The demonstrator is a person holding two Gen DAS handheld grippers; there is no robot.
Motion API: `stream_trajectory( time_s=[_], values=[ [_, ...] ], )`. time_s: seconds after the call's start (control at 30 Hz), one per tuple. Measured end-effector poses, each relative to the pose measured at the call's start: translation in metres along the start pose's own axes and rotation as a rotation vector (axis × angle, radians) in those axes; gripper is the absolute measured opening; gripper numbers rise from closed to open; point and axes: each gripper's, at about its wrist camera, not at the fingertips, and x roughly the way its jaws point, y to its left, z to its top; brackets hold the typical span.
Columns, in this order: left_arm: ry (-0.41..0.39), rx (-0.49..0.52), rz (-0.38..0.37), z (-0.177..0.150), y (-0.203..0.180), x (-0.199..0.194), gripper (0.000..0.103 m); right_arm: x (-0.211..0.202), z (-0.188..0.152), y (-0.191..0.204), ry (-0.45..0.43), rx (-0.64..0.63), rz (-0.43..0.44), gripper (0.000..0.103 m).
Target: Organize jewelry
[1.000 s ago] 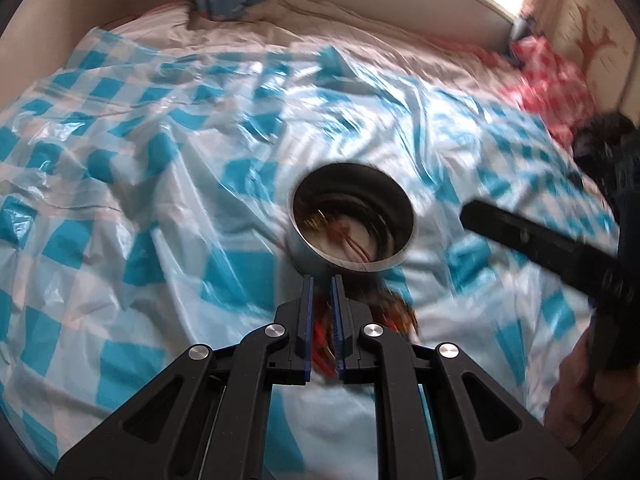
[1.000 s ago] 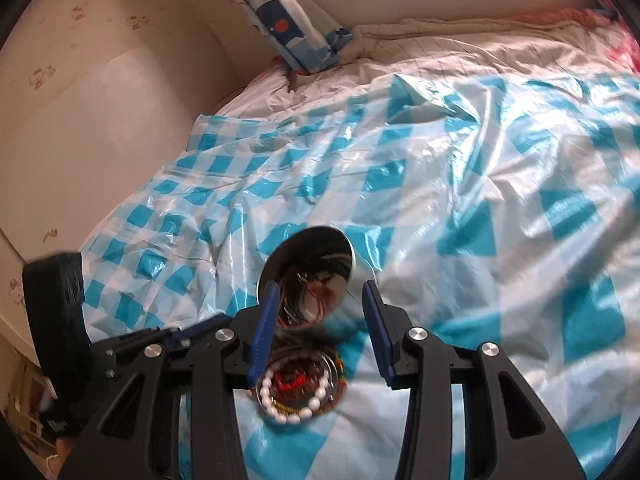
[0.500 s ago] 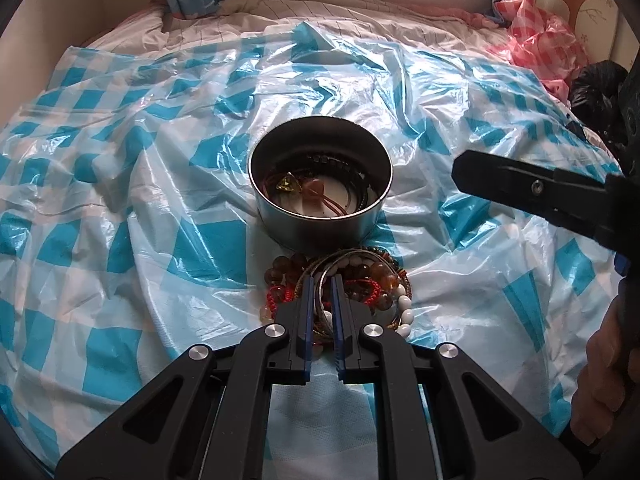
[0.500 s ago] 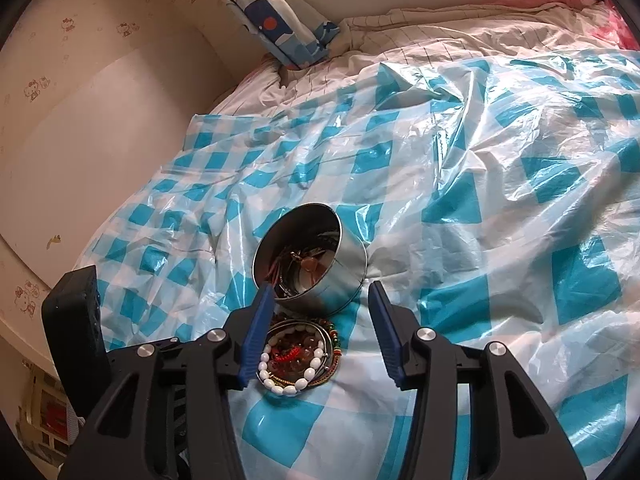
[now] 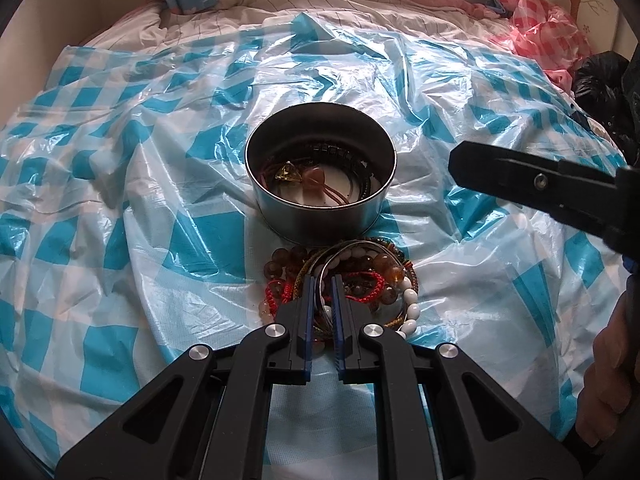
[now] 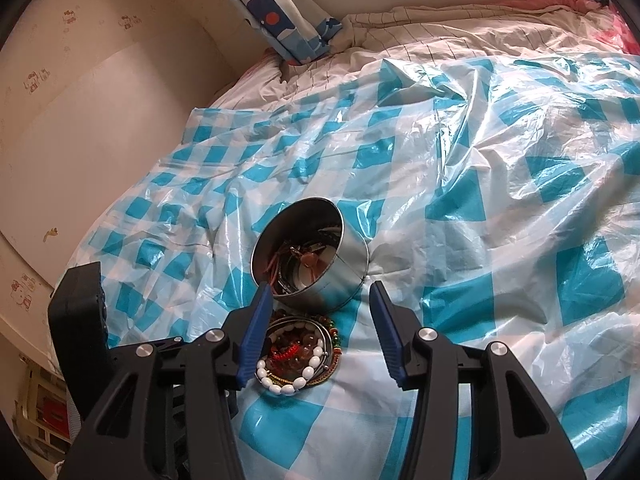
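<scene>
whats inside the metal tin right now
The metal tin holds cords, a dark link bracelet, a yellow faceted stone and a pinkish bead on a white bottom. Its near wall hides whatever lies against it.

Left gripper (image 5: 321,280) points steeply down, blue pads nearly together with only a narrow slot between them; whether they pinch anything can't be told. Right gripper (image 6: 316,294) angles down less steeply, jaws have just been opening, now about half spread, nothing pressed between the pads. A hand (image 5: 608,376) grips the right gripper's handle at the right edge of the left wrist view.
</scene>
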Motion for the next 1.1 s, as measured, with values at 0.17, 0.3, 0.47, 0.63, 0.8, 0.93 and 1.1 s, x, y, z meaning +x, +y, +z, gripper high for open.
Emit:
stream_trajectory(
  time_s=[0.17,0.3,0.47,0.63,0.8,0.93,1.1],
  values=[
    [-0.003,-0.022,-0.041,0.000,0.004,-0.004,0.003,0.003,-0.002,-0.002,0.006,-0.002,-0.010,0.049],
    [-0.003,-0.039,-0.080,-0.001,0.010,-0.008,0.003,0.005,-0.002,-0.005,0.012,0.009,-0.021,0.049],
    [-0.023,-0.091,-0.116,-0.001,0.024,-0.016,0.003,0.008,-0.003,-0.008,0.030,0.013,-0.043,0.049],
    [-0.079,-0.184,-0.099,-0.002,0.055,-0.033,0.003,0.018,-0.008,-0.009,0.082,0.005,-0.066,0.049],
    [-0.122,-0.270,-0.079,-0.003,0.084,-0.045,0.003,0.026,-0.018,0.017,0.122,-0.123,-0.034,0.040],
    [-0.131,-0.278,-0.081,-0.005,0.089,-0.048,0.003,0.037,-0.030,0.042,0.158,-0.234,-0.015,0.034],
    [-0.139,-0.278,-0.089,-0.006,0.091,-0.051,0.003,0.049,-0.039,0.053,0.186,-0.289,-0.015,0.028]
  ],
)
